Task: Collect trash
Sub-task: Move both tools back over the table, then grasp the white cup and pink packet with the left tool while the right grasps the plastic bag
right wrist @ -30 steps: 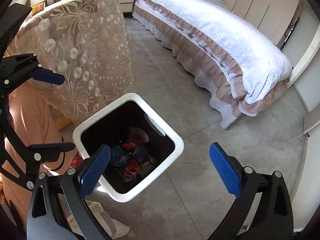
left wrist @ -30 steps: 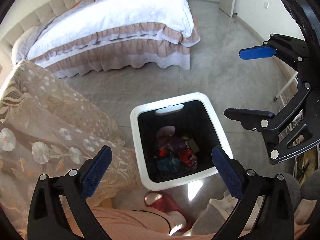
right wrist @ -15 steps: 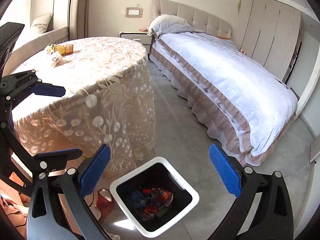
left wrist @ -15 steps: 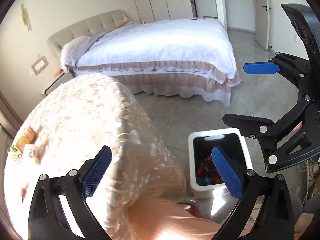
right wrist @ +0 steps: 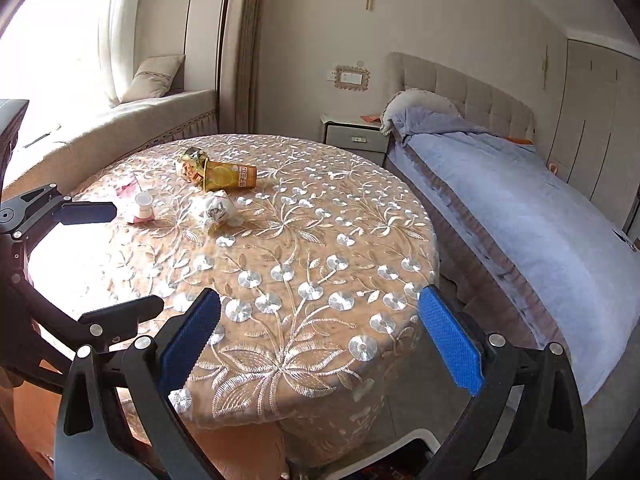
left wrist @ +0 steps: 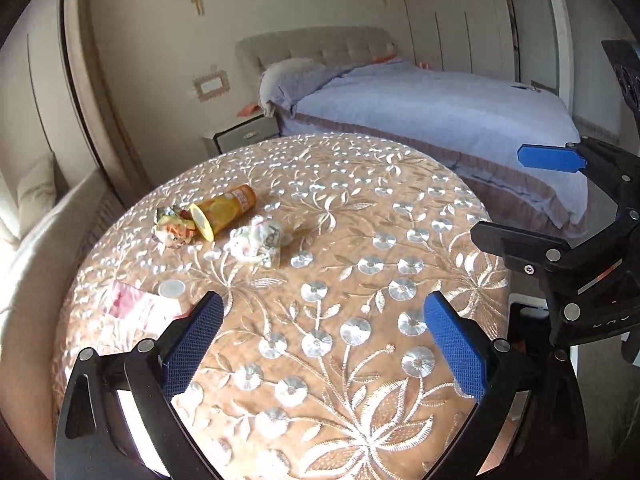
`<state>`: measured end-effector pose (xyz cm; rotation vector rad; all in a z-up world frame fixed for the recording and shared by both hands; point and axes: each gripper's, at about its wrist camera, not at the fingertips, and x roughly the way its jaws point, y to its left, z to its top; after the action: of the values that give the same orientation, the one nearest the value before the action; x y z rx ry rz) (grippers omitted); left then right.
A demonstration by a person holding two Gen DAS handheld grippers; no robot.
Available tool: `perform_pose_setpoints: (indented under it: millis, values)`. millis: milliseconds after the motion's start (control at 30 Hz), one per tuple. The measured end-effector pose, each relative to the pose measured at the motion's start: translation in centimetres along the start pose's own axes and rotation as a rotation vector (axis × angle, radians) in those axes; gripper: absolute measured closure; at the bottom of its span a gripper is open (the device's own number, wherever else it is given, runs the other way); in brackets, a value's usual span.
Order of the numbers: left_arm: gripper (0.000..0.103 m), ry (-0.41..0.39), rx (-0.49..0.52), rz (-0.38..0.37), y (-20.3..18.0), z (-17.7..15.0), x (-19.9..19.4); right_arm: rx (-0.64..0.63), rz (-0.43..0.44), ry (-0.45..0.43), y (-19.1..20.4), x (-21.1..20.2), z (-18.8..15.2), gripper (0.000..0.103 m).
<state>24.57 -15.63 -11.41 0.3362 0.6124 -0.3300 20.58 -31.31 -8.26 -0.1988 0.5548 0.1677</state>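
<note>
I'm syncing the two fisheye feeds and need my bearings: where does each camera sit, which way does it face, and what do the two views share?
Left wrist: sits on the left gripper, above the near edge of the round table, facing the bed; its own open blue-padded fingers show, and the right gripper at right.
Right wrist: sits on the right gripper, facing across the table toward the window seat and bed; the left gripper shows at left.
Shared: orange bottle, crumpled paper, wrapper wad, nightstand.

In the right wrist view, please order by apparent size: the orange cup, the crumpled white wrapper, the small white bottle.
1. orange cup, lying on its side
2. crumpled white wrapper, only slightly smaller and nearer the camera, so unsure
3. small white bottle
</note>
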Motion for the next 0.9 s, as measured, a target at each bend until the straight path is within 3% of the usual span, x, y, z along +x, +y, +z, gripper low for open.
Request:
perform_pose_setpoints:
  millis: [267,567,667,767,833,900]
  values:
    - [0.004,0.039,-0.088,0.061,7.4,-1.4,2.0,-0.095,0.105,0.008,6.3,5.1,4.5,0.004]
    - [0.004,0.128,-0.120,0.011,12.8,-2.4,6.8,-0.134,0.173,0.098,9.9,11.9,6.8,0.004]
    - [0.006,0.200,-0.131,-0.008,14.1,-2.3,9.1,-0.142,0.173,0.145,10.3,14.4,7.4,0.004]
    - [0.024,0.252,-0.134,-0.036,15.1,-2.6,11.1,-0.161,0.156,0.206,10.7,17.0,7.6,0.004]
    - [0.031,0.244,-0.134,-0.058,15.2,-2.6,11.5,-0.154,0.158,0.249,10.8,18.6,7.6,0.004]
    - [0.048,0.230,-0.116,-0.046,15.1,-2.4,11.5,-0.135,0.165,0.284,10.8,19.9,7.5,0.004]
